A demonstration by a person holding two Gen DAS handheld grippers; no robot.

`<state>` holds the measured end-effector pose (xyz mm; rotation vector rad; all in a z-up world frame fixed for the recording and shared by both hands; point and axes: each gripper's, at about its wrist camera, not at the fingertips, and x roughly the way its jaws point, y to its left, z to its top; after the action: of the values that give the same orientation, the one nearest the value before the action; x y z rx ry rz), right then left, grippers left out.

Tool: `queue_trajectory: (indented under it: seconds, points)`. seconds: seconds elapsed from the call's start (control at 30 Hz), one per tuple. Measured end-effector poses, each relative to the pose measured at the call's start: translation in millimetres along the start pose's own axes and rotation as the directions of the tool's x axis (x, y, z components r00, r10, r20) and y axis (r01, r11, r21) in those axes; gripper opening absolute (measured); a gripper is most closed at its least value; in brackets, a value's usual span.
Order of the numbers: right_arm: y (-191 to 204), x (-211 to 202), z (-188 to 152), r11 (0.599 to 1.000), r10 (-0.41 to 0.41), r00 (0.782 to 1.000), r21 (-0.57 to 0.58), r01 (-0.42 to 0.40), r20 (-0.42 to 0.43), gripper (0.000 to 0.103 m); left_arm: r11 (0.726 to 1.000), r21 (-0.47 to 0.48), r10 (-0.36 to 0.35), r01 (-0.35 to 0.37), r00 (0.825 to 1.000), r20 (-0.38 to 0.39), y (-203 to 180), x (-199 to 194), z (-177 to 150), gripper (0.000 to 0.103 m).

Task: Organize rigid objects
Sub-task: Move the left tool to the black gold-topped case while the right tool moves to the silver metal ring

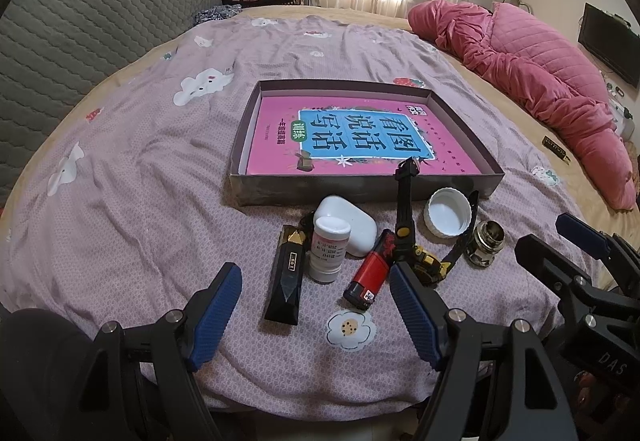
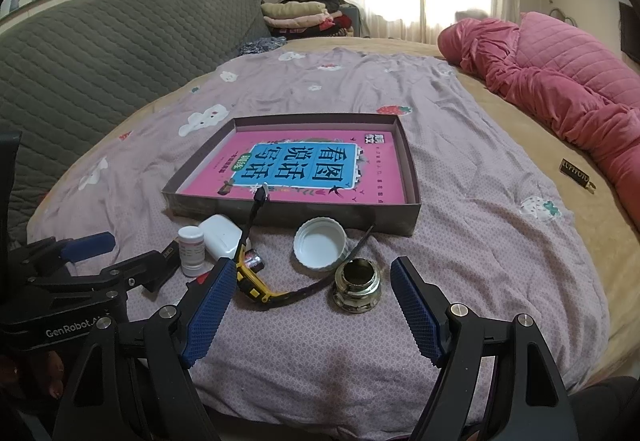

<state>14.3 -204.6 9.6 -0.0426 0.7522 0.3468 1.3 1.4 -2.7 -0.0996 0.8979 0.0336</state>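
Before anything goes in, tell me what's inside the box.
The box holds one pink book lying flat, covering nearly the whole floor. A watch strap tip pokes over the near wall. Anything under the book is hidden.

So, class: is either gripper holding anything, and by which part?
Nothing is held: left gripper and right gripper are both open, with nothing between their fingers.

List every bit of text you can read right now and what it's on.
"看图说话写话": book in the box.
"GenRobot.A…": left gripper body, cut off.
"DAS": right gripper body.
Pill bottle label, lighter print, black case: too small.
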Motion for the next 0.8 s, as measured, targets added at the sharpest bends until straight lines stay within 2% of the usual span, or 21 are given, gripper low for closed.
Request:
queue_trajectory:
  seconds: [0.47,0.8]
  points:
    - [-11,3,-2,0.999,-0.012,1.000,0.029,0.013,-0.025,0.080,0.998,-0.056,0.011,-0.015,0.997,-0.083,31,10,-7,0.076]
    - [-27,15,-9,0.998,-0.029,0.995,0.060,0.034,-0.091,0.080,0.997,-0.071,0.022,-0.029,0.994,-0.105,37,23,-5,0.076]
